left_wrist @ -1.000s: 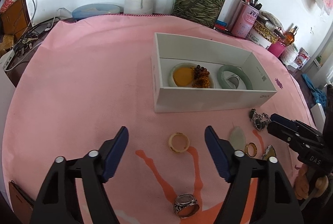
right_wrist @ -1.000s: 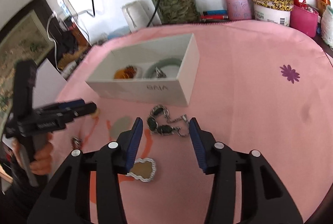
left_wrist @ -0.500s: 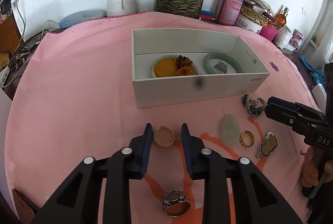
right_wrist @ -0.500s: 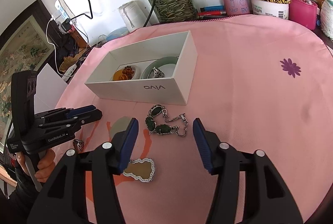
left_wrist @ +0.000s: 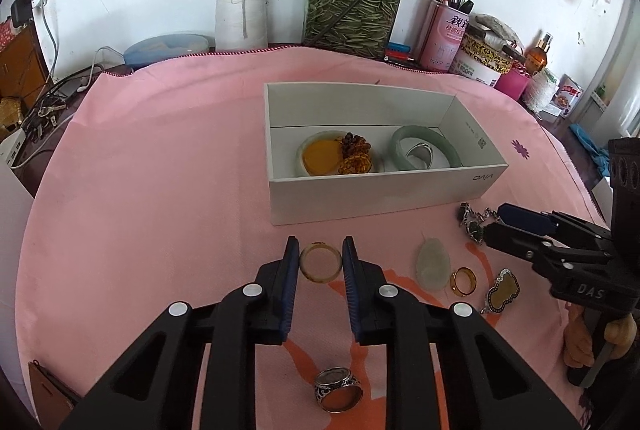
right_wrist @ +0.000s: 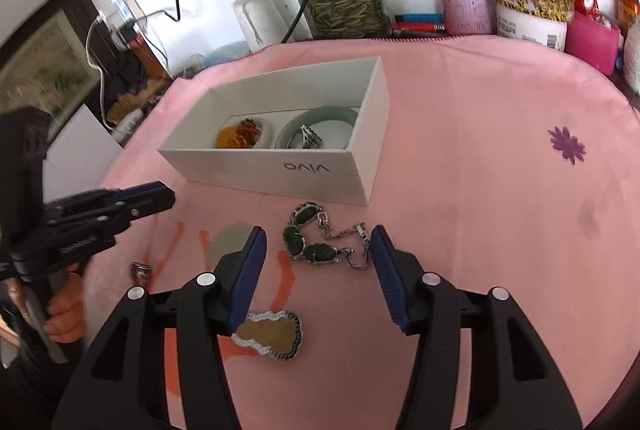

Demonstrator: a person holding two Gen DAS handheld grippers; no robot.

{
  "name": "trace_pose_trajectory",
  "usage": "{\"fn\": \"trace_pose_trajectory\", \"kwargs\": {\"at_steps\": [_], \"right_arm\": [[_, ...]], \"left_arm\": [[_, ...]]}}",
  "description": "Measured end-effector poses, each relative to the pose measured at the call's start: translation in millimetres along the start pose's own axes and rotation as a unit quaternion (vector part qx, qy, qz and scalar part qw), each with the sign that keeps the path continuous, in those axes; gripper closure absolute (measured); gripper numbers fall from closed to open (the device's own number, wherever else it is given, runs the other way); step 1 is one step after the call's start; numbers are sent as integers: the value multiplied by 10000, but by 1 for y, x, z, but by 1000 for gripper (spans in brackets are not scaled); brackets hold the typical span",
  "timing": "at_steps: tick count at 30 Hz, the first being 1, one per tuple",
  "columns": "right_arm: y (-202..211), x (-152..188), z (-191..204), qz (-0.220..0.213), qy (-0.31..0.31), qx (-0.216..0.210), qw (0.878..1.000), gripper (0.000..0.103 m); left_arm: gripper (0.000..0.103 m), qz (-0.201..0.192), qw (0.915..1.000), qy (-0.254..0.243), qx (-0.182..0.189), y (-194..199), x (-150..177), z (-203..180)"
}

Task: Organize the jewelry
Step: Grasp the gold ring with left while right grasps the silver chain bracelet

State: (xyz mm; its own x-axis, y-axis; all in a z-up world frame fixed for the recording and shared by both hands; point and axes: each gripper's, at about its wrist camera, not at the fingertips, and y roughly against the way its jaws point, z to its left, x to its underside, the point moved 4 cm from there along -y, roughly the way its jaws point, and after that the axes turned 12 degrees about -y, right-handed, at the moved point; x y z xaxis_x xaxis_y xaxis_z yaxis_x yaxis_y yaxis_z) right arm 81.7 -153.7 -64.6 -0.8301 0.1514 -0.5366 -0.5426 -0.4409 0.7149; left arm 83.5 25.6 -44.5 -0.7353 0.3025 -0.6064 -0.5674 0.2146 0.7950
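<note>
My left gripper (left_wrist: 320, 262) is shut on a yellow ring (left_wrist: 320, 263) and holds it just above the pink cloth, in front of the white box (left_wrist: 376, 196). The box holds a green bangle (left_wrist: 424, 146), an amber disc (left_wrist: 320, 158) and beads. My right gripper (right_wrist: 318, 250) is open, its jaws either side of a green-stone chain bracelet (right_wrist: 320, 242) on the cloth. On the cloth lie a pale jade pendant (left_wrist: 432, 266), a gold ring (left_wrist: 463, 282), a gourd-shaped pendant (right_wrist: 272, 336) and a silver ring (left_wrist: 338, 389).
A green glass jar (left_wrist: 354, 2), a white thread spool (left_wrist: 241, 12), a pink pen cup (left_wrist: 444, 30) and tins stand along the wall at the back. Cables and a power strip lie off the table's left edge.
My left gripper has closed around the yellow ring and lifted it slightly toward the box. My right gripper has stayed open over the chain bracelet, shifting a little.
</note>
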Motion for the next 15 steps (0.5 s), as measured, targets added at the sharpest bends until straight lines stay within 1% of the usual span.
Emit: {"fn": "trace_pose_trajectory", "kwargs": {"at_steps": [2, 3, 4, 6, 7, 9, 13, 15], "right_arm": [[-4, 1, 8, 14, 301, 309, 9991, 51], [-5, 2, 10, 10, 362, 373, 9986, 51], [-5, 3, 12, 19, 408, 381, 9984, 72], [-5, 4, 12, 48, 443, 272, 9986, 80], [-3, 4, 11, 15, 437, 234, 9988, 88], [1, 4, 10, -12, 389, 89, 9992, 88], [5, 2, 3, 79, 85, -239, 9996, 88], [10, 0, 1, 59, -37, -385, 9992, 88]], "left_arm": [[81, 14, 10000, -1, -2, -1, 0, -1], [81, 16, 10000, -6, -11, -1, 0, -2], [81, 13, 10000, -4, -21, -1, 1, -2], [81, -4, 10000, 11, -34, 0, 1, -1], [81, -15, 10000, 24, -37, 1, 1, -1], [81, -50, 10000, 61, -22, 3, 1, 1], [81, -101, 9999, 96, 8, 7, -1, 3], [81, -125, 9999, 92, 17, 9, -1, 3]]}}
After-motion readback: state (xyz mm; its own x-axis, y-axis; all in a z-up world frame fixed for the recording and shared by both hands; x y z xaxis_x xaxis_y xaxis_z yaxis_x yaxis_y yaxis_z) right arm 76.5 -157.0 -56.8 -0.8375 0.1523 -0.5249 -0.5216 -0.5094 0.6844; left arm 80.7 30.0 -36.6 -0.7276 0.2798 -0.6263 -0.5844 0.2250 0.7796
